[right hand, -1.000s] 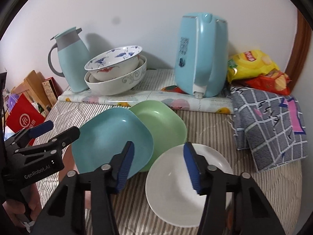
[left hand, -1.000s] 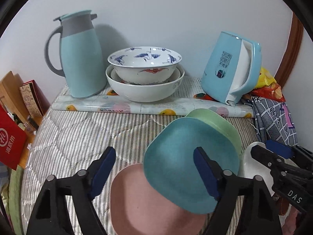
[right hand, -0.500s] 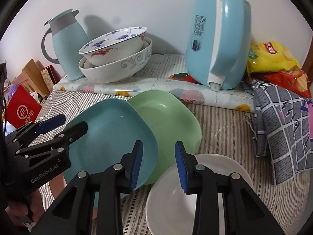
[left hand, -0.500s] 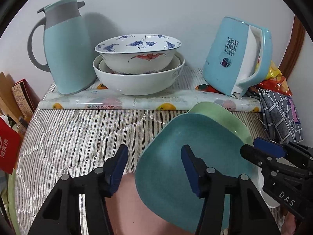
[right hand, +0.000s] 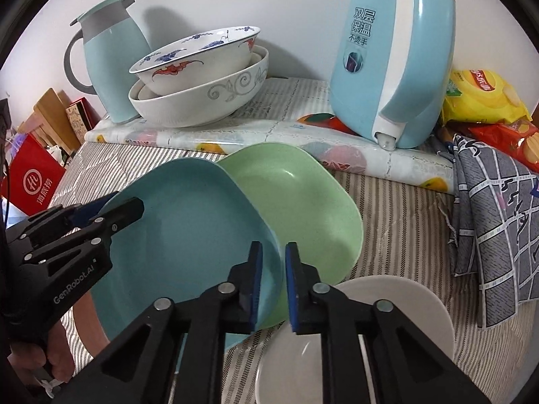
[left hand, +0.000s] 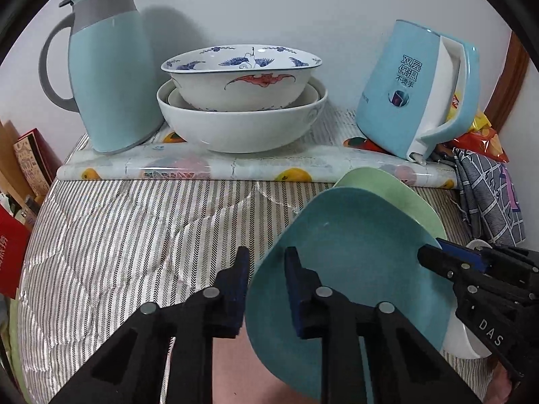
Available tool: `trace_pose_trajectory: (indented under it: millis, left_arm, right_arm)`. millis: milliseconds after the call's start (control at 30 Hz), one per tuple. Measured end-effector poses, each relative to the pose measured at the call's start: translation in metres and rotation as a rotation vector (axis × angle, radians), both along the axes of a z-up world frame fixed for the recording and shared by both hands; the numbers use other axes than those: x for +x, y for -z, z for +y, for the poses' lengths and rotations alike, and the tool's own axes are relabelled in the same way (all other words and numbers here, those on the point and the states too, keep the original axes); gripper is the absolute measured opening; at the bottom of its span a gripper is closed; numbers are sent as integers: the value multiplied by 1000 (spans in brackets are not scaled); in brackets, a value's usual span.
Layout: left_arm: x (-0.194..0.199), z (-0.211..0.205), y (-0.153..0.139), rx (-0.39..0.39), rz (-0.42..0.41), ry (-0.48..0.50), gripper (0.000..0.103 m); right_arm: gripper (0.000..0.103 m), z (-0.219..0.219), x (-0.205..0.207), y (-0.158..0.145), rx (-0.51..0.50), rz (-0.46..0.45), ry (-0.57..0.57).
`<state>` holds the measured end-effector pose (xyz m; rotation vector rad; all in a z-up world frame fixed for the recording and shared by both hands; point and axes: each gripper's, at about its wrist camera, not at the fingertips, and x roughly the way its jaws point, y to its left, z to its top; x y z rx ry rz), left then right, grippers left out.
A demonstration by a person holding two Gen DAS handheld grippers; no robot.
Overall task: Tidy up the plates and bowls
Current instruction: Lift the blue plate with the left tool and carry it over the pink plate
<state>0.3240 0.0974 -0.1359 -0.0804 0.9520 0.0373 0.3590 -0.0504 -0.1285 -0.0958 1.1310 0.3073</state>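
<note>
Pinching the teal plate (left hand: 353,269) by opposite rims, the left tool (left hand: 266,286) and right tool (right hand: 273,282) are both nearly closed on it. It overlaps the green plate (right hand: 303,202) beside a white plate (right hand: 387,309) on the striped surface (left hand: 134,235), before stacked bowls (left hand: 242,101).

A pale-blue thermos jug (left hand: 111,67) and a blue electric kettle (right hand: 394,64) stood on a fruit-print mat (left hand: 256,168). Snack bags (right hand: 485,101) and checked cloth (right hand: 495,222) lay beside the kettle; a red bag (right hand: 32,181) stood beyond the striped table cover (left hand: 111,235).
</note>
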Motion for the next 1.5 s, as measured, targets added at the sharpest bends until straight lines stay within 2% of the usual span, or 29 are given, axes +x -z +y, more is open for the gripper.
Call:
trace_pose_trajectory:
  millis: [100, 333, 800, 1033, 1500]
  left_arm:
    - [-2, 2, -1, -11, -4, 6, 18]
    - [-10, 7, -9, -13, -19, -4, 17]
    - [-42, 17, -45, 12, -79, -27, 17]
    - [-66, 19, -52, 31, -86, -38, 17]
    - [-96, 37, -29, 26, -38, -82, 17]
  right_arm:
    - [8, -1, 0, 0, -12, -12, 9]
    - [7, 3, -4, -7, -3, -28, 11]
    - [7, 14, -29, -44, 25, -92, 2]
    - [7, 18, -49, -57, 42, -115, -12]
    - [8, 44, -72, -32, 31, -60, -57]
